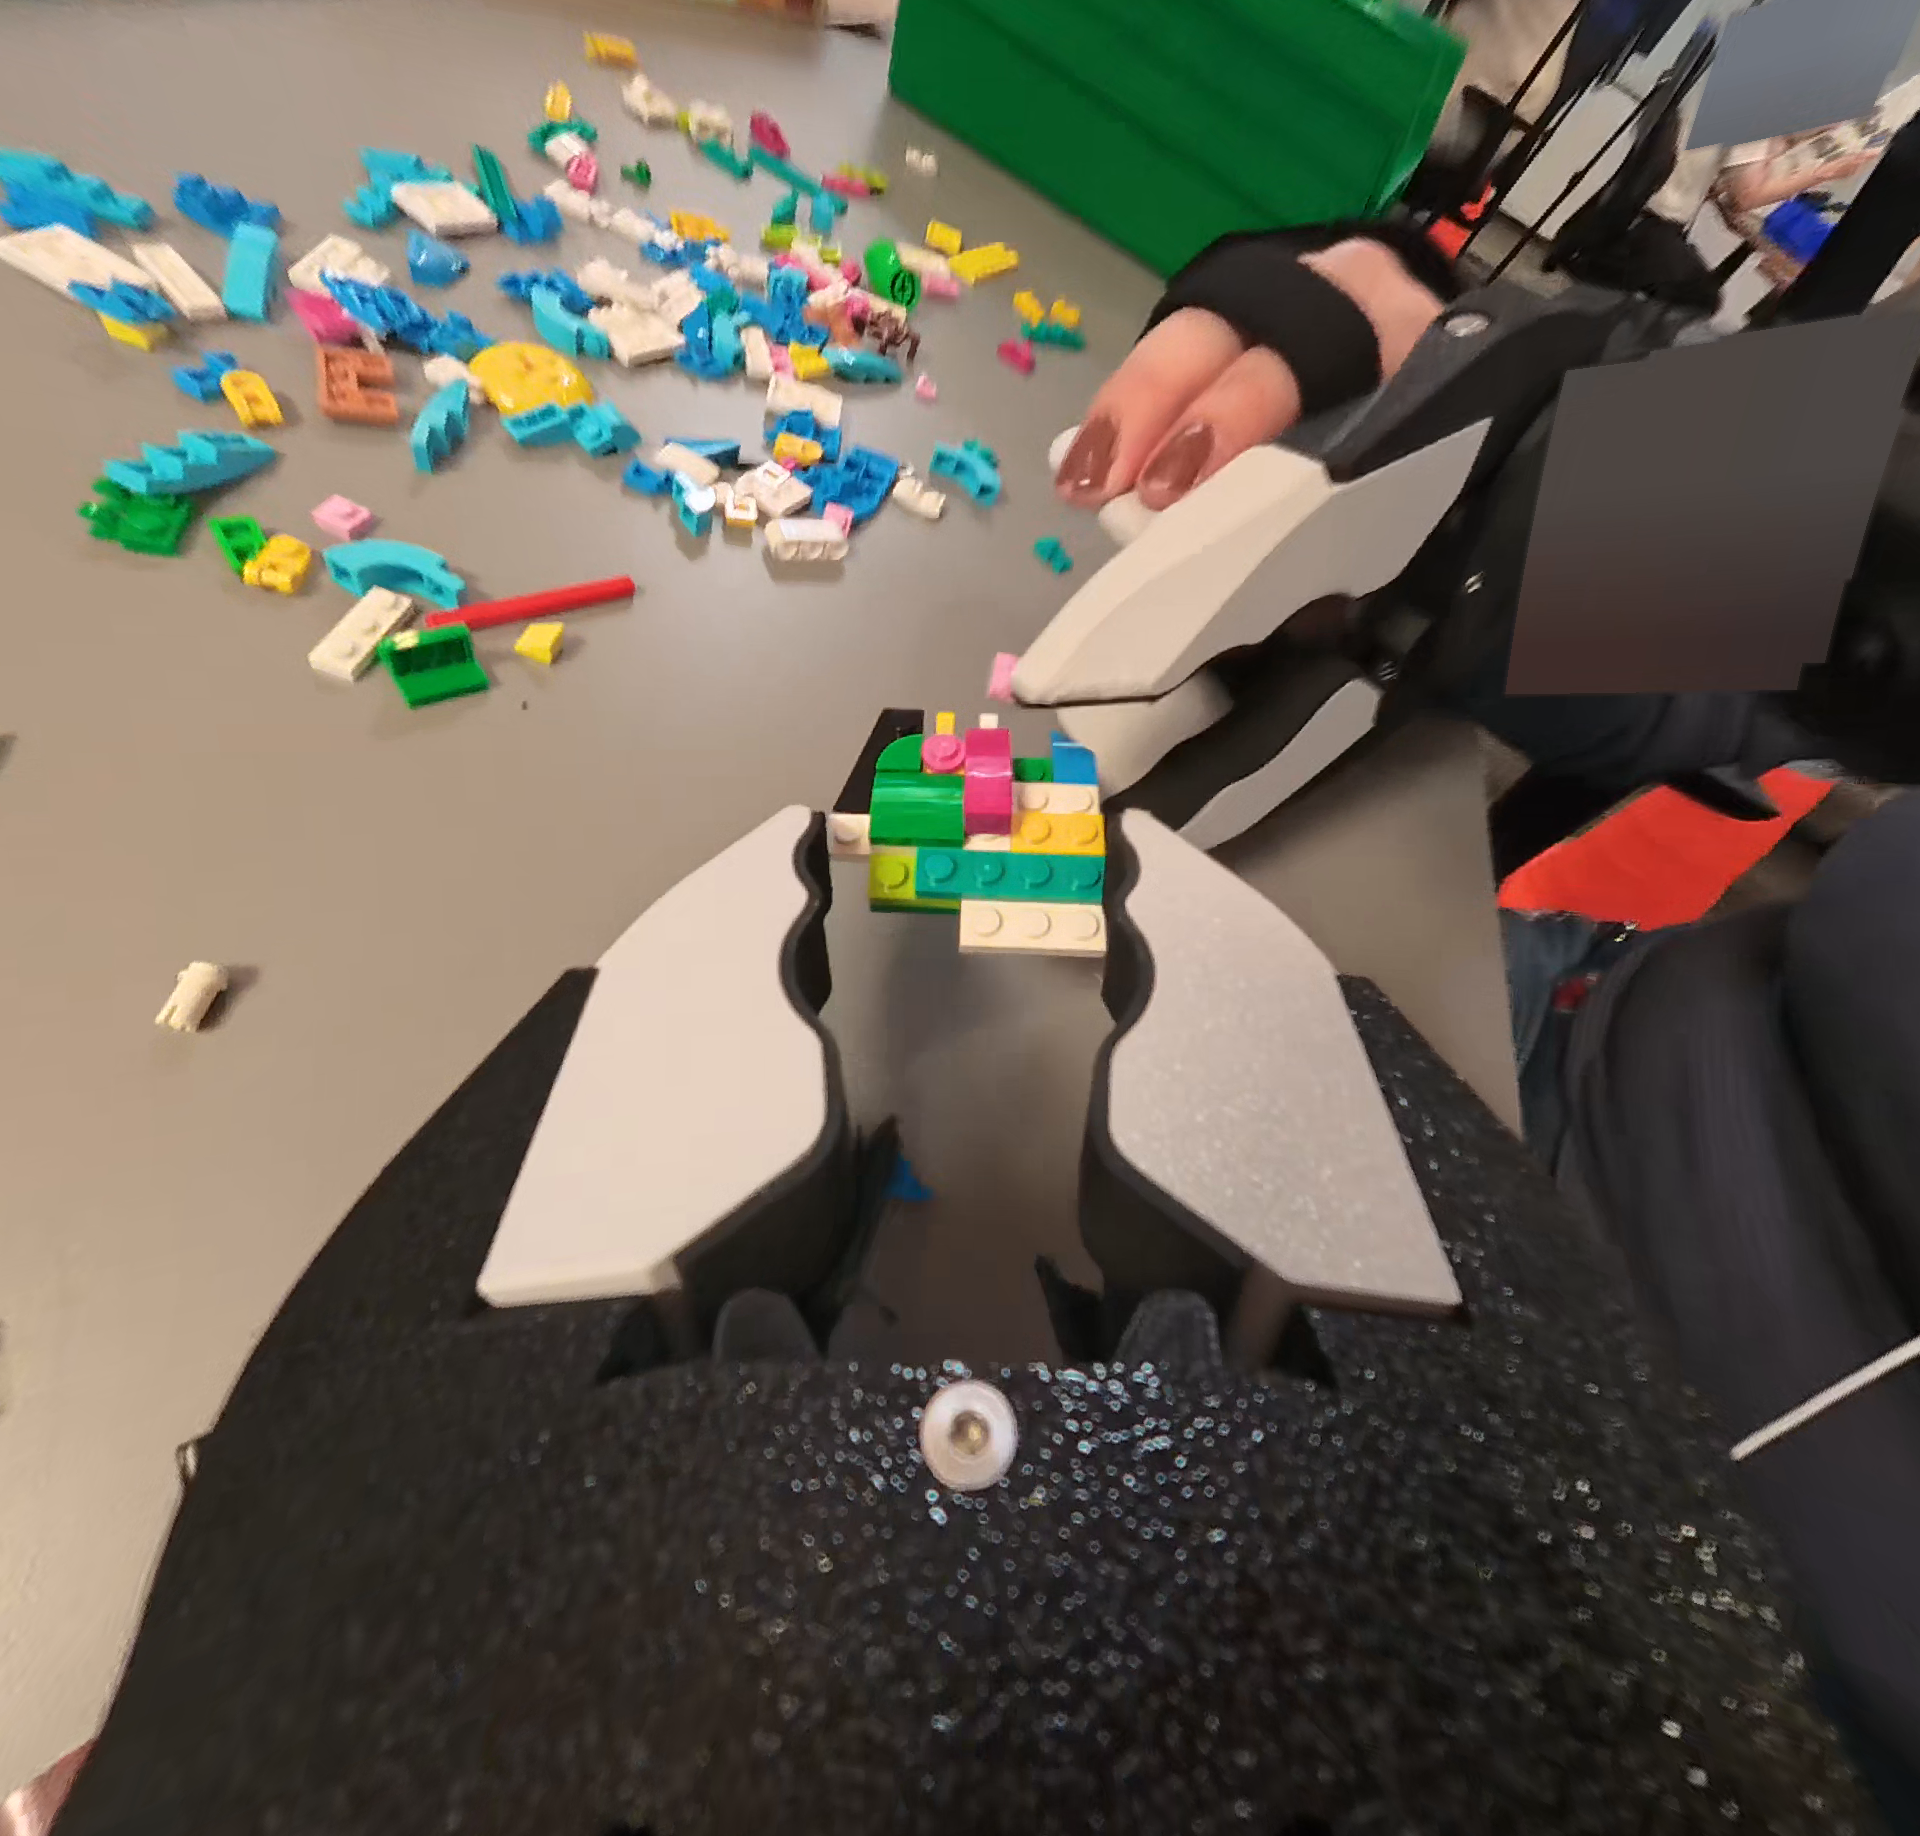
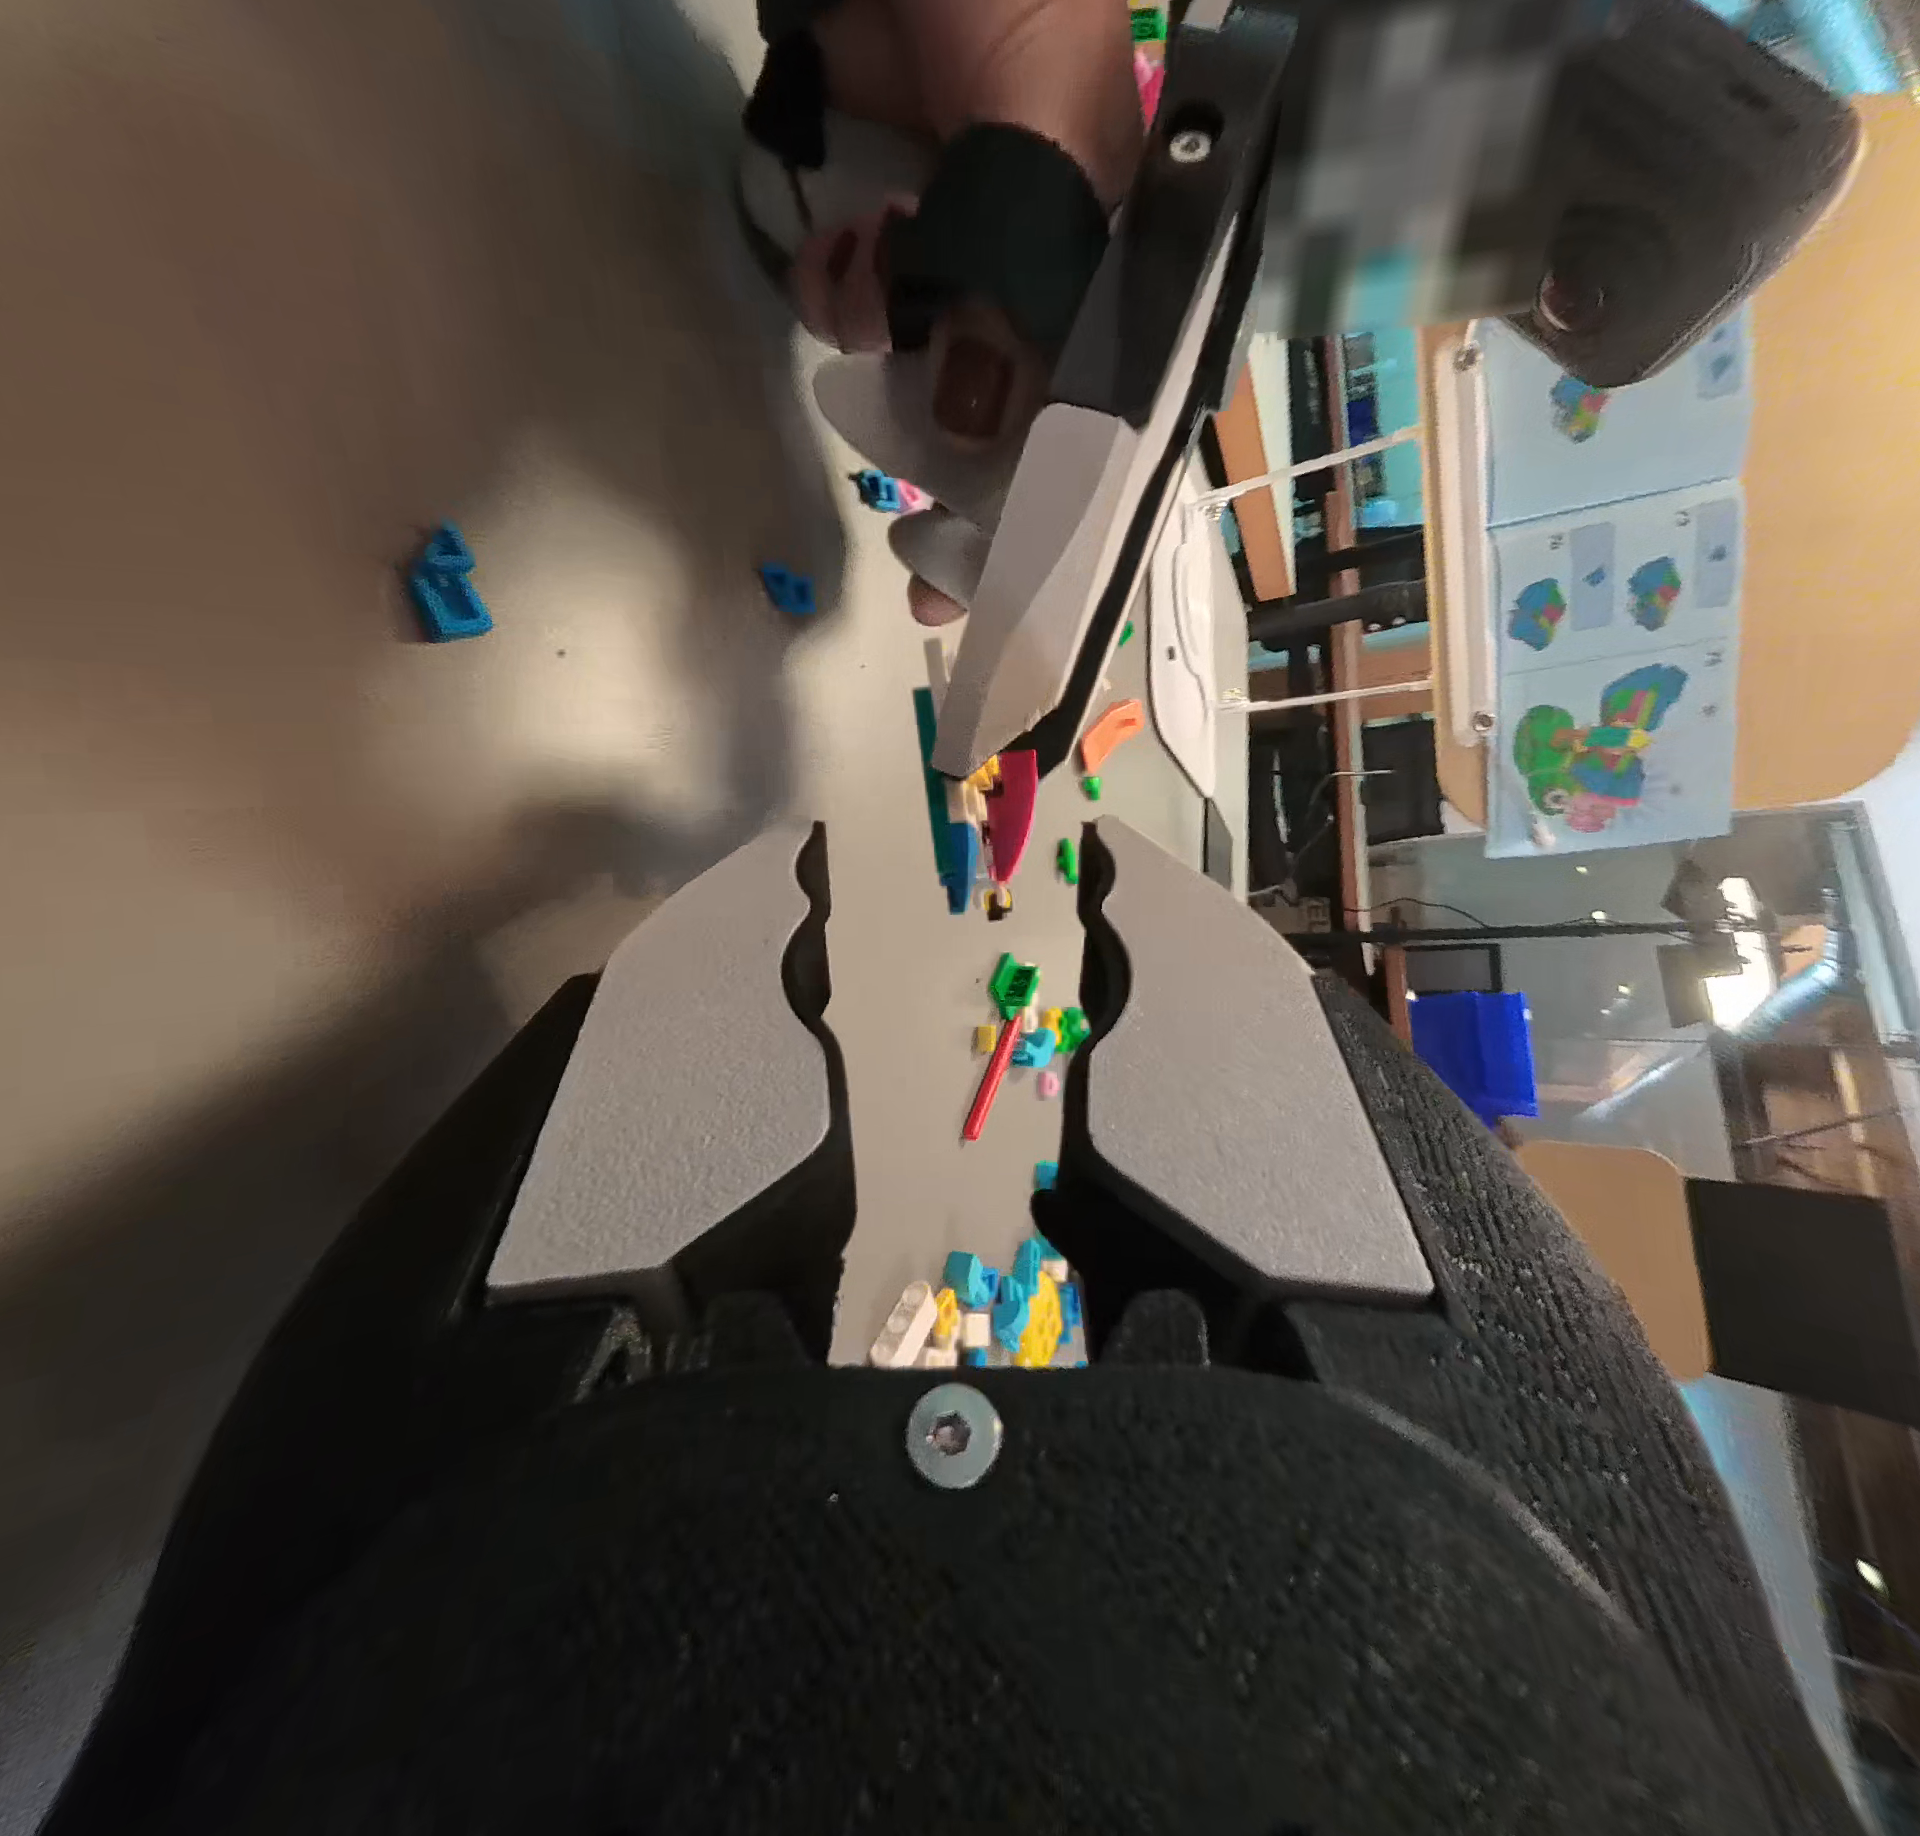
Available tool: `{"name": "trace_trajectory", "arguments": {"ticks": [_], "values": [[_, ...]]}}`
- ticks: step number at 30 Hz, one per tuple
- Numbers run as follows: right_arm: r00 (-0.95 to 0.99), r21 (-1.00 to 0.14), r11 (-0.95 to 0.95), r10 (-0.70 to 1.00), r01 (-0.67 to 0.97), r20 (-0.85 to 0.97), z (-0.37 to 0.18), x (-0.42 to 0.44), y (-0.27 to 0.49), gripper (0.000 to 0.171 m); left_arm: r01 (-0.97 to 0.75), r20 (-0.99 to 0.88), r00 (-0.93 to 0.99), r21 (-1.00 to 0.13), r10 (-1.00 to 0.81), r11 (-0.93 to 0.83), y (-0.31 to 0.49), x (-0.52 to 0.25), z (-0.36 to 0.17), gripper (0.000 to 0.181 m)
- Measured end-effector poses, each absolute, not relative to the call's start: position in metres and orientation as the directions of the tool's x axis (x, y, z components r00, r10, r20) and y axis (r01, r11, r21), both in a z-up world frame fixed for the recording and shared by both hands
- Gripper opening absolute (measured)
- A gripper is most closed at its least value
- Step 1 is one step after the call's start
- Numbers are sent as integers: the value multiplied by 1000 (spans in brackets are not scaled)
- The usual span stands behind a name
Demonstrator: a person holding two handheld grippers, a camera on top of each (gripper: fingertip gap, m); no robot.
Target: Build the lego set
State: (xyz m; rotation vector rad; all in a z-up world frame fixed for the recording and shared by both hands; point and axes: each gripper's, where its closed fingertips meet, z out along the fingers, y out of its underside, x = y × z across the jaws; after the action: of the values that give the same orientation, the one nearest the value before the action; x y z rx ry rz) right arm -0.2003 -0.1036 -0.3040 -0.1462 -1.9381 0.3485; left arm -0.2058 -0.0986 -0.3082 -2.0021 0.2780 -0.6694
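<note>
- A grey table is seen carrying the pieces.
- Loose bricks are scattered across its far left.
- A red rod is laid beside a green piece.
- A green box is stood at the back.
- A small beige piece is left apart.

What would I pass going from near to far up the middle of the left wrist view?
Left gripper fingers → partly built lego model held between them → small pink piece at the right gripper's tip → scattered loose bricks on the grey table → green box.
</note>
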Motion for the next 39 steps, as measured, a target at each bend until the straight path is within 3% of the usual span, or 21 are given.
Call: {"name": "trace_trajectory", "arguments": {"ticks": [1,7,13,18,20,24,27,30,39], "values": [[-368,-299,952,257,-61,894,-303,-202,-103,45,77,340,819,-863,-461,-500,-99,-204,-306,50],[-341,-265,963,233,-52,911,-302,-205,-102,43,51,319,818,-869,-478,-492,-98,-197,-295,50],[-270,-202,977,176,-71,947,-292,-204,-99,17,3,289,832,-856,-474,-517,-97,-191,-297,50],[-248,-190,980,170,-60,954,-286,-204,-96,16,7,251,852,-883,-459,-469,-95,-192,-288,49],[-263,-211,976,192,-45,945,-288,-204,-94,15,-43,154,877,-919,-455,-392,-93,-191,-279,67],[-283,-262,964,242,-33,928,-288,-203,-90,15,-365,-236,885,-887,-400,-282,-94,-195,-277,71],[-311,-310,950,285,-34,907,-288,-201,-89,15,-603,-502,778,-766,-379,-222,-96,-192,-279,64],[-340,-350,936,317,-38,885,-289,-199,-91,15,-727,-641,677,-658,-363,-194,-95,-191,-281,54],[-374,-409,912,367,-35,852,-288,-196,-92,15,-799,-728,590,-589,-349,-122,-94,-181,-283,21]]}}
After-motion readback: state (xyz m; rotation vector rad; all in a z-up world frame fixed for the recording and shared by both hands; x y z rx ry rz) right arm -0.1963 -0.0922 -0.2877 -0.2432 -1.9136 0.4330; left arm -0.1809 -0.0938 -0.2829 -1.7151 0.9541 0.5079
